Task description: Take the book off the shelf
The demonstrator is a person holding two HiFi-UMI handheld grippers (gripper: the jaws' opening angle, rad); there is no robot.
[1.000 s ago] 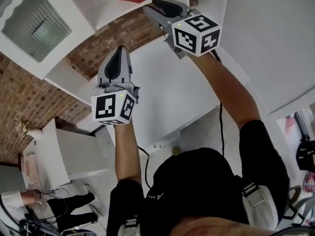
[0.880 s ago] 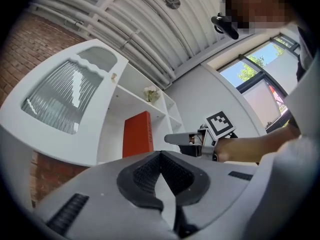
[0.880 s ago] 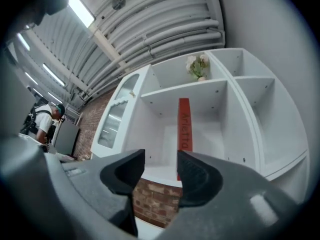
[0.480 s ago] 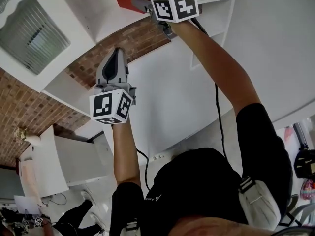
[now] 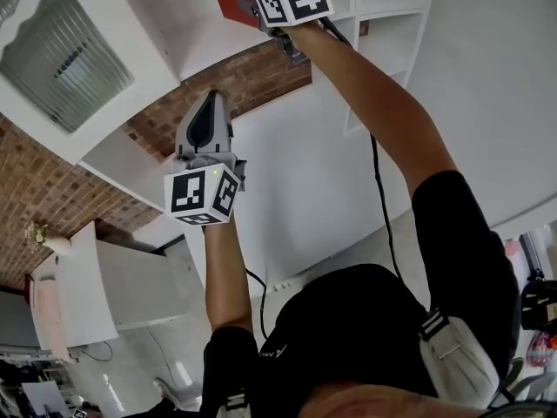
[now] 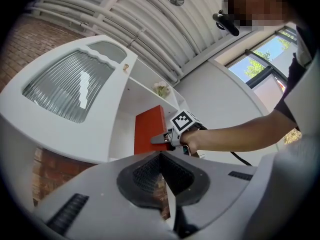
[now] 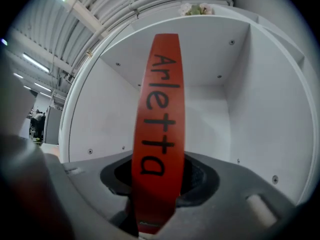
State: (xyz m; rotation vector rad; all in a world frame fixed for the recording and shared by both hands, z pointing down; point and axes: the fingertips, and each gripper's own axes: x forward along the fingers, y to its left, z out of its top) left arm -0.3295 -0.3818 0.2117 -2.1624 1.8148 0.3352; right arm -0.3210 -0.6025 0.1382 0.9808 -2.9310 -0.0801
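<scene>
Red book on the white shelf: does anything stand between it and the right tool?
Nothing visible does. The red book with the black lettering already stands between the jaws of the right tool, which have just been closing and now press on its spine inside the white shelf compartment.

Both arms stretched up.
Grey right gripper [image 5: 248, 9] jaws, just closing, clamp the red hardback book [image 7: 159, 109]; grey left gripper [image 5: 211, 103], below the book, jaws together, empty.
</scene>
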